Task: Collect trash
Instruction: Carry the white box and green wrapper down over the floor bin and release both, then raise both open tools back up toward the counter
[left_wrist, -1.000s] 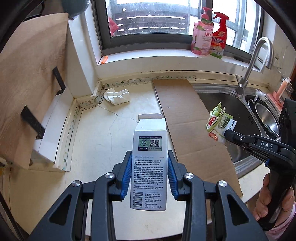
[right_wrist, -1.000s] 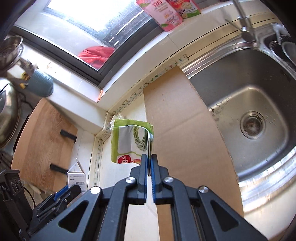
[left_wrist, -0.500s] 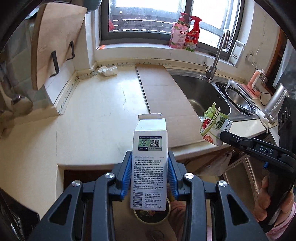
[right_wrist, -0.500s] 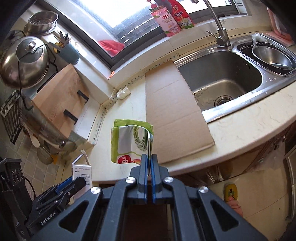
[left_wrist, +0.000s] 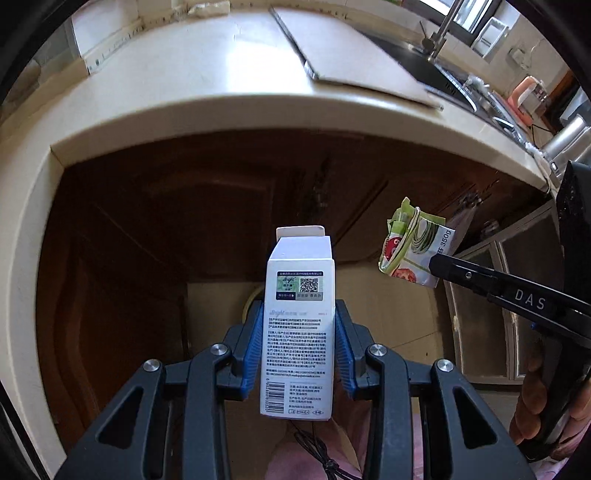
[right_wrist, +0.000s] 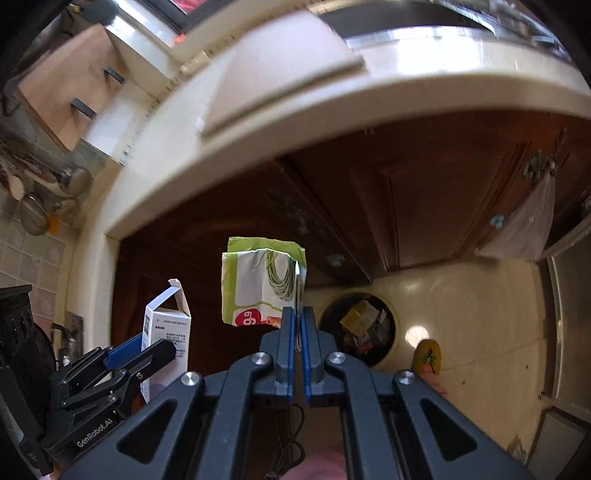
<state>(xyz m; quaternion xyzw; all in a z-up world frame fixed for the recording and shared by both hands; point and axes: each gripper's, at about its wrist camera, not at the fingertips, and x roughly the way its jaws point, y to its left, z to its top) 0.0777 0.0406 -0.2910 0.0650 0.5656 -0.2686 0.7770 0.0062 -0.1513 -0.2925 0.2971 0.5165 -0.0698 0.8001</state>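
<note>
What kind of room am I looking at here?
Most likely a home kitchen. A pale countertop runs above dark wooden cabinet doors, a sink with a tap sits at the far end, and a round trash bin stands on the tiled floor.

I see matt white cardboard carton (left_wrist: 297, 325) | glossy crinkled plastic wrapper (right_wrist: 264, 282) | smooth pale stone desk (left_wrist: 207, 92) | dark varnished wood cabinet (right_wrist: 424, 206) | shiny floor tiles (right_wrist: 480, 314)
</note>
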